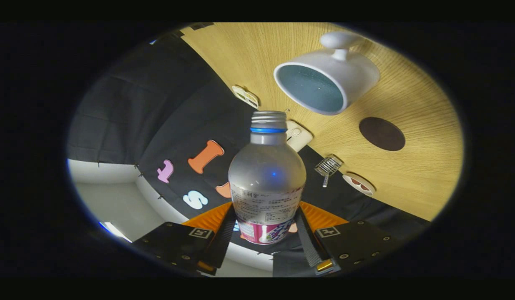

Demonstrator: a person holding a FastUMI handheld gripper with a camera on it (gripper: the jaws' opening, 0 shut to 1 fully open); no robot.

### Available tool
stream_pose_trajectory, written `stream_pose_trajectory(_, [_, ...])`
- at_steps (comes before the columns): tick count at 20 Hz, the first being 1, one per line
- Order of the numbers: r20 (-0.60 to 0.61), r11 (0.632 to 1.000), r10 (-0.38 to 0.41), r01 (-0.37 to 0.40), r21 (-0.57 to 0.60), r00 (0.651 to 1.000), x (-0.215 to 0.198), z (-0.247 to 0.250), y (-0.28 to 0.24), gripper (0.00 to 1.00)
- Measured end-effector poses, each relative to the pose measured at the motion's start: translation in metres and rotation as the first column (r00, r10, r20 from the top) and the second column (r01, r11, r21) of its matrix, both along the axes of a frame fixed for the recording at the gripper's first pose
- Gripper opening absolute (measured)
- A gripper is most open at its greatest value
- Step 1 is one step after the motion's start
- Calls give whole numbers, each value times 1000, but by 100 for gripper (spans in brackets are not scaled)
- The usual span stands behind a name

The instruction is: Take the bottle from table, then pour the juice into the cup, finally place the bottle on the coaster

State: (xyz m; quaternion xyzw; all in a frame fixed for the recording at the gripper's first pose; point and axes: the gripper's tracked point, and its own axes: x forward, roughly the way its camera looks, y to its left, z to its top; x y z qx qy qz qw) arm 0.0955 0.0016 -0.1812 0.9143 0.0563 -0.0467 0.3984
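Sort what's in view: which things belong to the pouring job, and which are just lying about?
Job: bottle, gripped in the claw; white cup; dark round coaster.
Lying about: small wire strainer, white box behind the bottle, two small dishes.

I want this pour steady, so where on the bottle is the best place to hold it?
Keep the hold it has: the gripper is shut on the bottle at its straight labelled lower body, one finger on each side. The shoulder tapers above, and the open neck points toward the cup.
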Motion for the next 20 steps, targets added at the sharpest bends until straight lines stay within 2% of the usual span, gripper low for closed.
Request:
stream_pose_trajectory(8, [-47,999,10,-11,-30,999,-2,-29,8,75])
stream_pose_trajectory(11, [-87,990,55,-66,-126,995,-5,-40,21,75])
stream_pose_trajectory(14, [-145,943,121,-159,-292,982,-14,-57,37,75])
stream_pose_trajectory(17, [-156,890,144,-196,-411,977,-20,-58,39,75])
stream_pose_trajectory(20, [-137,858,144,-193,-477,980,-24,-54,41,75])
